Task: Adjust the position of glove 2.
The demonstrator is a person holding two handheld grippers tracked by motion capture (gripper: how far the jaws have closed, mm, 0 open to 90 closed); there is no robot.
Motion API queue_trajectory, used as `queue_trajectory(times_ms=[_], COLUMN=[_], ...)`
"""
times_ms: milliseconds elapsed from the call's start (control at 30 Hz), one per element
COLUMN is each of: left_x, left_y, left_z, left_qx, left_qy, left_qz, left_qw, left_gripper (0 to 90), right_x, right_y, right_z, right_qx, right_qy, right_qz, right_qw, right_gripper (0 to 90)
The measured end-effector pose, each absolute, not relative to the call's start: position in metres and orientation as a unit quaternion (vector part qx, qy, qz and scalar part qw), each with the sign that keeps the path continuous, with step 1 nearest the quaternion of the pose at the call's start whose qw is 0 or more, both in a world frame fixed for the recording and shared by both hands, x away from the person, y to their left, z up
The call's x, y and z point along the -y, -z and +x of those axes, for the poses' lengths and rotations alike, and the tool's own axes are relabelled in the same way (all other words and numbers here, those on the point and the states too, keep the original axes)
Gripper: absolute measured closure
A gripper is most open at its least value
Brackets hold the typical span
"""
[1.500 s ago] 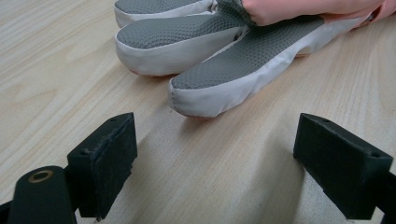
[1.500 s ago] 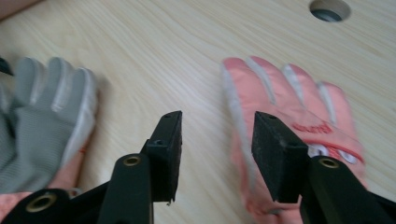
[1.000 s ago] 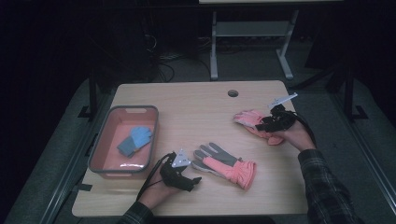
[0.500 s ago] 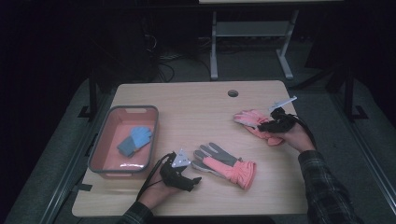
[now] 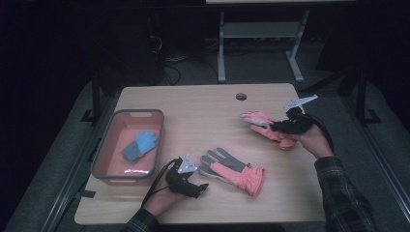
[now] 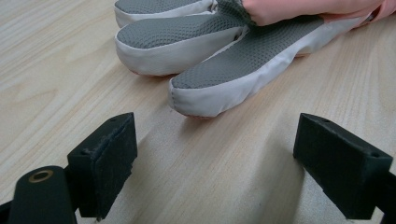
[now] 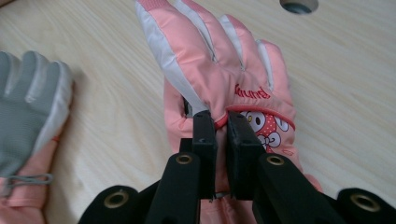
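Observation:
A pink glove (image 5: 256,118) with a cartoon patch lies back up at the table's right. My right gripper (image 5: 276,127) has just been closing on it. In the right gripper view the jaws pinch a fold of the pink glove (image 7: 210,60) near its wrist band, and the right gripper (image 7: 222,122) is shut on that fold. A second glove (image 5: 232,169) lies grey palm up near the front middle. My left gripper (image 5: 200,186) rests just left of its fingertips. In the left gripper view the left gripper (image 6: 217,154) stands open on bare wood, a little short of the grey-palmed glove (image 6: 233,60).
A red bin (image 5: 128,112) stands at the table's left with a small blue glove (image 5: 140,145) inside. A round cable hole (image 5: 241,96) sits near the far edge. A metal frame stands on the floor beyond the table.
The right gripper has shut on the pink glove and risen slightly with it. The left hand and the grey-palmed glove have stayed put.

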State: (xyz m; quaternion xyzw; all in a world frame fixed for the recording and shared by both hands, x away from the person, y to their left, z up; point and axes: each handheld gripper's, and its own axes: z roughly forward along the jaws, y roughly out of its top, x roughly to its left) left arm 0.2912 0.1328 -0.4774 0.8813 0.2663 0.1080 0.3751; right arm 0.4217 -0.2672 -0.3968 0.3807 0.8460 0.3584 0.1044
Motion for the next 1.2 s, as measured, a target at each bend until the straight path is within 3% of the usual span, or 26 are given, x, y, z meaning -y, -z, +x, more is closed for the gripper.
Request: queue_trajectory(times_ms=[433, 1200], left_x=[-0.133, -0.132], left_y=[0.477, 0.477], left_z=[0.292, 0.292], left_qx=[-0.264, -0.265], left_qy=[-0.111, -0.109], left_qz=[0.882, 0.881], left_qw=[0.374, 0.376], left_gripper=[12.9, 13.0], right_x=[0.228, 0.160], right_y=[0.361, 0.359], right_z=[0.382, 0.332], right_qx=[-0.854, -0.884], right_qy=[-0.379, -0.377], right_qz=[0.343, 0.272], right_qw=[0.094, 0.050], right_gripper=[83.1, 82.9])
